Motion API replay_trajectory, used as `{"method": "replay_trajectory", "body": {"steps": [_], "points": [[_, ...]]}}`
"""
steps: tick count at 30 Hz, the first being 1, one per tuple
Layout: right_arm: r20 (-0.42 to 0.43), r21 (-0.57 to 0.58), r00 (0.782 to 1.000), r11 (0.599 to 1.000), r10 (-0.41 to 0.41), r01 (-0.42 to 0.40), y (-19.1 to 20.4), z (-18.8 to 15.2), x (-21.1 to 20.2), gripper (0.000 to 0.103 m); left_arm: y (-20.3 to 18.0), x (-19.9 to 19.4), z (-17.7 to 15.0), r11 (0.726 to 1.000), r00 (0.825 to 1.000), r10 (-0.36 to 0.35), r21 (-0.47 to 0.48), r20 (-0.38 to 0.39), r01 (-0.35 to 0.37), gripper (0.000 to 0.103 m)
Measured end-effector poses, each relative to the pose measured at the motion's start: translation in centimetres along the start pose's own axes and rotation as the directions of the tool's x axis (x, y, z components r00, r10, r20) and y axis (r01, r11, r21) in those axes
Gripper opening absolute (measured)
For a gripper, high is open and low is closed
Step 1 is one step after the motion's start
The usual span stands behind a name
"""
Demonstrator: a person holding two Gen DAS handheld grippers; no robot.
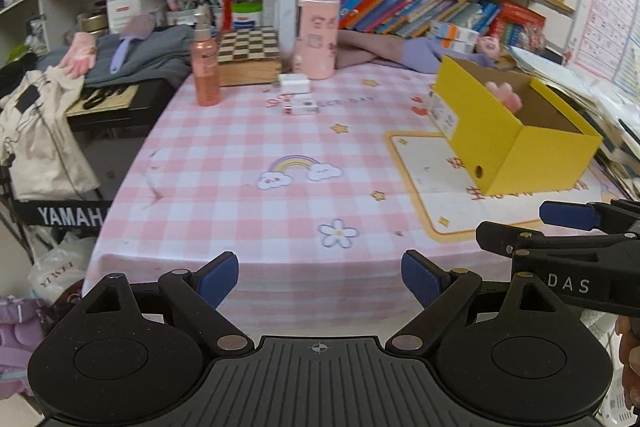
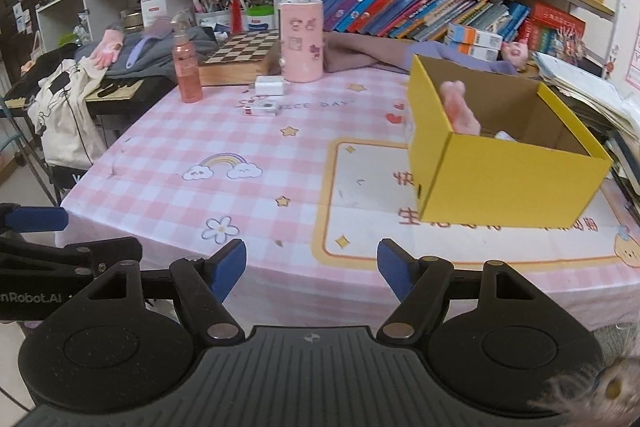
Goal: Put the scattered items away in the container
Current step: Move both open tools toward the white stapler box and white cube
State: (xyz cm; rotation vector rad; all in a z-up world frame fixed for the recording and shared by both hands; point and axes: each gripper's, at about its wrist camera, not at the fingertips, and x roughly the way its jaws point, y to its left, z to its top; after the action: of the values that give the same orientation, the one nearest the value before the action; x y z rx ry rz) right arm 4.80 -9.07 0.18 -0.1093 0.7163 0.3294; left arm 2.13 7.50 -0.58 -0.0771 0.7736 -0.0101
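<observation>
On the pink checked tablecloth [image 1: 240, 155], the yellow box [image 2: 508, 183] stands open-topped at the right side of the table, resting partly on a white mat with an orange border [image 2: 360, 211]. A pink soft item [image 2: 460, 107] lies inside the box against its near-left wall; in the left wrist view it is blurred. A small white object beside it in the box is too small to identify.

Toward the far end of the table, 2 small items remain outside the box: a white block [image 1: 295, 83] and, just in front of it, a flat white packet with a red end [image 1: 301, 107]. A tall pink canister [image 1: 316, 37] stands just behind the white block. An orange spray bottle [image 1: 205, 67] stands to the left, beside a chessboard box [image 1: 248, 55].

The left gripper [image 1: 320, 283] hangs over the near table edge, jaws spread wide, nothing between them. The right gripper [image 2: 312, 271] is beside it, jaws apart and empty.
</observation>
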Motion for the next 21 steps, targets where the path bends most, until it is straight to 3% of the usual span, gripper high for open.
{"method": "replay_trajectory", "body": {"steps": [21], "points": [[0.037, -0.003, 0.999, 1.000, 0.029, -0.029, -1.5, 4.9, 6.2, 0.070, 0.3, 5.5, 4.5, 0.999, 0.999, 0.045, 0.020, 0.011, -0.045, 0.091]]}}
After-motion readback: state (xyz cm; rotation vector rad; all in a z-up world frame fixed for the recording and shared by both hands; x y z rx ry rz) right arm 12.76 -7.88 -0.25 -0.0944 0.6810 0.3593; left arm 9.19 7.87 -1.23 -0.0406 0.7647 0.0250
